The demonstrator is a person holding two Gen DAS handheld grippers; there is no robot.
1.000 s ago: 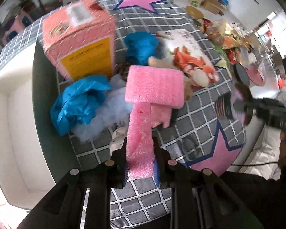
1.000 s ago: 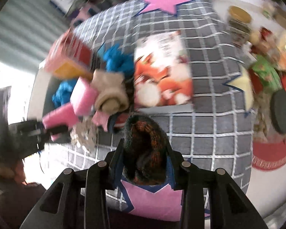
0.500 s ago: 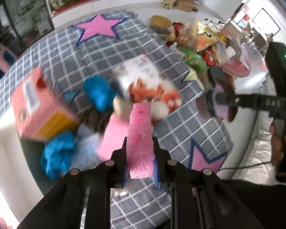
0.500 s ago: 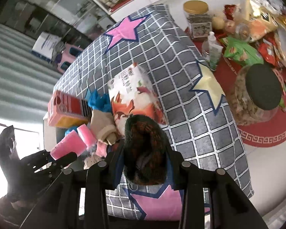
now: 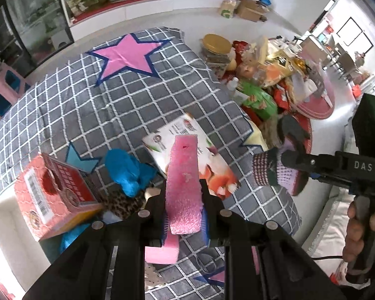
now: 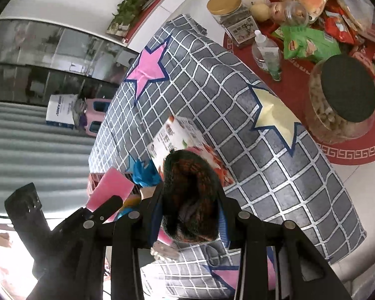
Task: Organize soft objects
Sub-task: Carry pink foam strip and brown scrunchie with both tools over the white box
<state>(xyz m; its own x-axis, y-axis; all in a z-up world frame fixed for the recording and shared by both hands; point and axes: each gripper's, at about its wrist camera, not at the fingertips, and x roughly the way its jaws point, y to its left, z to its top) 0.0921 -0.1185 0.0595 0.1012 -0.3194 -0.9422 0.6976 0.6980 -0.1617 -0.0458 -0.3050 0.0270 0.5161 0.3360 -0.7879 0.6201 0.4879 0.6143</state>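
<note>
My left gripper (image 5: pixel 183 200) is shut on a pink foam strip (image 5: pixel 183 175), held above the pile of soft things. My right gripper (image 6: pixel 190 200) is shut on a dark knitted piece with orange flecks (image 6: pixel 190 190). In the left wrist view that knitted piece (image 5: pixel 272 172) shows a striped purple cuff and hangs to the right of the pile. In the right wrist view the pink foam strip (image 6: pixel 110 187) appears at lower left. Below lie a blue soft cloth (image 5: pixel 128 172), a second pink foam block (image 5: pixel 162 250) and a leopard-print scrap (image 5: pixel 120 203).
A grey checked blanket with stars (image 5: pixel 137 100) covers the surface. An orange-pink box (image 5: pixel 55 195) and a white printed pack (image 5: pixel 220 175) lie by the pile. On the right, a red mat (image 6: pixel 295 92) holds jars, a bottle and snack bags. A hand (image 5: pixel 357 230) grips the right tool.
Both grippers have lifted away from the pile with their loads, so more of the room shows. The right gripper has rolled, tilting its view.
</note>
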